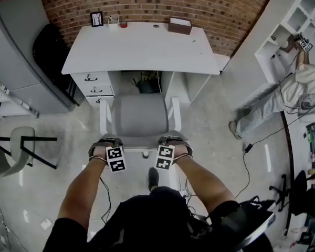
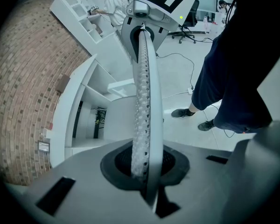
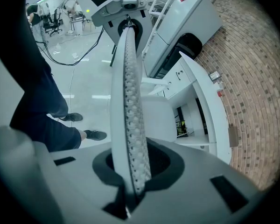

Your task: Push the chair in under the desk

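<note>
A grey chair [image 1: 139, 114] with a white frame stands in front of the knee opening of the white desk [image 1: 142, 49], its seat facing the desk. Both grippers sit on the top edge of its backrest. My left gripper [image 1: 106, 142] is shut on the edge's left end and my right gripper [image 1: 172, 140] on its right end. In the left gripper view the thin backrest edge [image 2: 142, 101] runs out from between the jaws of the left gripper [image 2: 142, 171], with the desk [image 2: 67, 115] beyond. The right gripper [image 3: 130, 171] grips the same edge [image 3: 128, 101] likewise.
Desk drawers [image 1: 92, 85] flank the opening on the left; a dark bin [image 1: 147, 83] stands inside it. A grey cabinet [image 1: 16, 62] and a black-framed stool [image 1: 21, 151] are at the left. A white shelf [image 1: 289, 30], a person [image 1: 283, 96] and floor cables [image 1: 247, 156] are at the right.
</note>
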### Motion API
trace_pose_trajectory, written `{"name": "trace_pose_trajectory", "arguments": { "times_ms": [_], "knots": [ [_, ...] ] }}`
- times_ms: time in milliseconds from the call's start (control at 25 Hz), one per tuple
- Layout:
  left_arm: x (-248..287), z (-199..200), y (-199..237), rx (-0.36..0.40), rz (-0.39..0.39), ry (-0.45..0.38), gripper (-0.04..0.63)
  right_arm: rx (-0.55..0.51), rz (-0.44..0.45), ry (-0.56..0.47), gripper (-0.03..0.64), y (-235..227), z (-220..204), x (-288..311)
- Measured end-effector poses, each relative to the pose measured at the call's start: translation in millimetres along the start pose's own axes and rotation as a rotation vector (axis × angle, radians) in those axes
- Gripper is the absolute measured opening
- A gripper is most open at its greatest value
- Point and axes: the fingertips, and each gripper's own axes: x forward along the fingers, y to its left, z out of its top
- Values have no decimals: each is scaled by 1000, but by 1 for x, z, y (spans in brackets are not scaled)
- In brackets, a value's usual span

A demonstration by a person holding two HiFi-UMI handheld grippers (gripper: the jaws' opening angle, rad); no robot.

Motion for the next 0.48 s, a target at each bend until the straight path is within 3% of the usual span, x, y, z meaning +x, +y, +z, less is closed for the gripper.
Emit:
{"name": "trace_pose_trajectory", "arguments": {
  "times_ms": [480],
  "knots": [
    [18,5,43,-30,-2,25,34,-23,2,-11,54,-47,-7,17]
  ]
}}
